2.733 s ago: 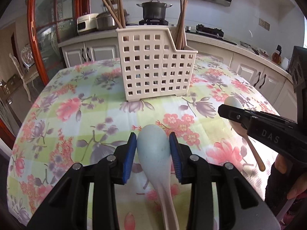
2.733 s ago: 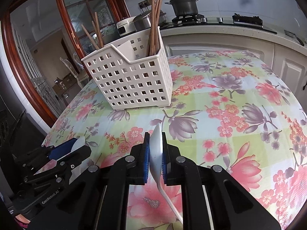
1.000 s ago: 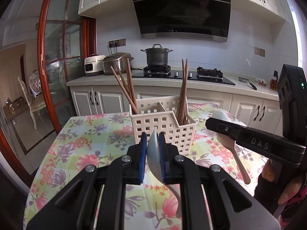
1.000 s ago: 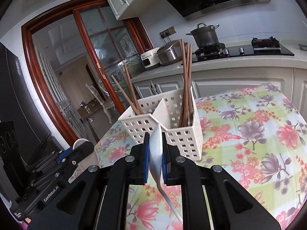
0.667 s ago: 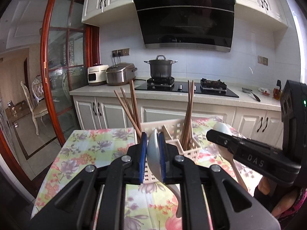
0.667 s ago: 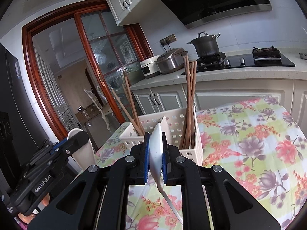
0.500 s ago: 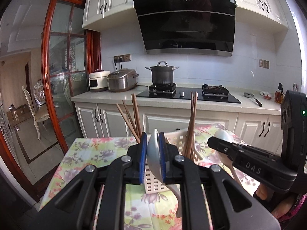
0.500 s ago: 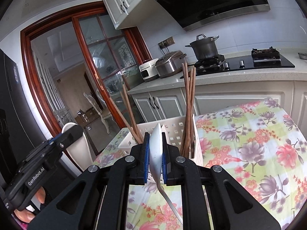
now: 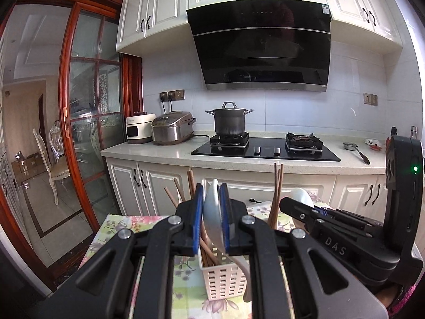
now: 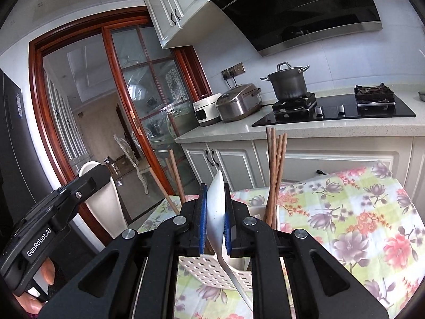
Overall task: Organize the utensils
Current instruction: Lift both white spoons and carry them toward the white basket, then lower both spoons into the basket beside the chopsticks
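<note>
My left gripper (image 9: 211, 207) is shut on the bowl of a white soup spoon (image 9: 213, 222), held on edge with its handle hanging down. My right gripper (image 10: 215, 212) is shut on a second white spoon (image 10: 216, 212) in the same way. Both hang above a white perforated utensil basket (image 9: 225, 279) (image 10: 212, 268) on the floral tablecloth (image 10: 358, 226), largely hidden behind the fingers. Wooden chopsticks (image 9: 276, 194) (image 10: 275, 170) stand in its right compartment, and more chopsticks (image 10: 172, 183) lean in the left one. In each wrist view the other gripper (image 9: 294, 203) (image 10: 90, 178) shows with its spoon.
Behind the table runs a white counter (image 9: 159, 154) with a hob, a dark pot (image 9: 229, 121), a rice cooker (image 9: 172, 130) and a small white appliance (image 9: 139, 129). A red-framed glass door (image 9: 79, 133) is at the left. Fingers of a hand (image 10: 49, 268) show at the lower left.
Both grippers rose with their spoons and now look more level; the basket has sunk low in both views behind the fingers. Neither grip changed.
</note>
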